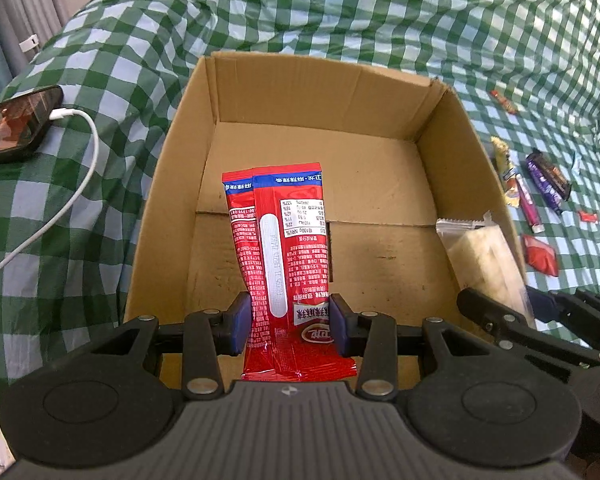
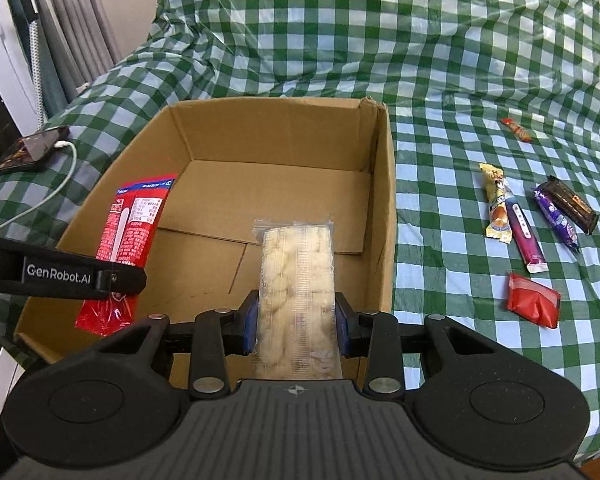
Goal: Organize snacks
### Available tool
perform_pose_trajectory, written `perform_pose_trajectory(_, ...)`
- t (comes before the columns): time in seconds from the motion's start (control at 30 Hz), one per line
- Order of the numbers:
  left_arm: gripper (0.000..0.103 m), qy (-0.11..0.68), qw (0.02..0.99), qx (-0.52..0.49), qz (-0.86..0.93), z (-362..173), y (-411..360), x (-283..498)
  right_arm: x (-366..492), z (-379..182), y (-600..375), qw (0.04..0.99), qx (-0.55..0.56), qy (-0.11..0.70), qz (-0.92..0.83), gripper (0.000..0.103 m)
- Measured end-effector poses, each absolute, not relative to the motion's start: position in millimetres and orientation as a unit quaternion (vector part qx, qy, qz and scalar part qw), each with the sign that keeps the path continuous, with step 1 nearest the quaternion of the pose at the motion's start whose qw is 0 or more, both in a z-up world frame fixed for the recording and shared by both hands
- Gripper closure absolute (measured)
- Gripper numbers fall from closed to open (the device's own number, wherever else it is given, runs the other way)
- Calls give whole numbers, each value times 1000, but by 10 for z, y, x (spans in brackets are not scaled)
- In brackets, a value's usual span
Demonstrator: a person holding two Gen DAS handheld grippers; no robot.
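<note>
Covering: the surface is draped with a green-and-white checked cloth; whether a tabletop or a bed lies beneath cannot be told.
Box: an open brown cardboard box is set on the cloth, its floor bare in both views.
Left tool: the left tool is closed on what look like two overlapping flat red foil snack packets, which are held above the near left part of the box with their free ends pointing toward the far wall.
Right tool: the right tool is closed on a clear plastic packet of pale biscuits, which is held over the near right part of the box.
Loose snacks: a yellow wrapped stick, a purple-pink stick, a purple bar, a dark brown bar, a crumpled red pouch and a small orange-red stick are left on the cloth to the right of the box.
Bystanders: a black phone with a white charging cable is lying to the left, well apart from the box.
Step in hand: placing both loads is judged to be under way.
How done well: each packet is best lowered until it is near the floor before the jaws are opened, red ones kept to the left wall and the biscuits to the right, laid flat and parallel so room is left for the remaining snacks.
Risk: the biscuits are likely to crack if squeezed harder or dropped from height.
</note>
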State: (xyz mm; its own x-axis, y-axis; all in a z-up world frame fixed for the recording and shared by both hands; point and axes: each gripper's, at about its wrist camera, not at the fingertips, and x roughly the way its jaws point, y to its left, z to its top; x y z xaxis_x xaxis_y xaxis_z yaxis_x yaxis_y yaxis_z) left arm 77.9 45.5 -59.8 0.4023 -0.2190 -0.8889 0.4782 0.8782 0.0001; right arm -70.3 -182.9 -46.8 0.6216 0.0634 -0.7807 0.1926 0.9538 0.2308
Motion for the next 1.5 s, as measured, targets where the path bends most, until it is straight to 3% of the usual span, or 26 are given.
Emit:
perform_pose_trajectory(0.13, 54, 498, 830, 142, -208, -639, 395, 834, -630, -522, -1860, 887, 148, 435, -42, 65)
perform_pose_trajectory(0.2, 27, 485, 835, 153, -211, -611, 364, 833, -599, -520, -1890, 887, 154, 433, -42, 64)
perform_pose_trajectory(0.23, 3, 480, 836, 157, -212, -587, 352, 829, -589, -503, -1907, 888, 159, 430, -44, 62)
perform_pose_trajectory(0.27, 0, 467, 845, 161, -204, -545, 358, 815, -582, -480, -1924, 889, 163, 426, -45, 48)
perform_pose_trajectory(0.33, 0, 445, 859, 164, -193, -486, 399, 770, -594, -413, -1946, 892, 164, 417, -60, 35)
perform_pose_trajectory(0.37, 0, 444, 859, 169, -193, -471, 425, 745, -613, -384, -1955, 894, 161, 413, -64, 23)
perform_pose_trajectory(0.53, 0, 467, 849, 164, -183, -477, 683, 497, -882, -257, -1845, 897, 141, 416, -55, 11)
perform_pose_trajectory(0.8, 0, 449, 865, 147, -167, -328, 1071, -213, -1523, -95, -1435, 892, 126, 434, -25, 7)
perform_pose_trajectory(1.5, 0, 386, 898, 119, -174, 103, 1297, -1077, -2407, 422, -1248, 931, 94, 351, -43, 2)
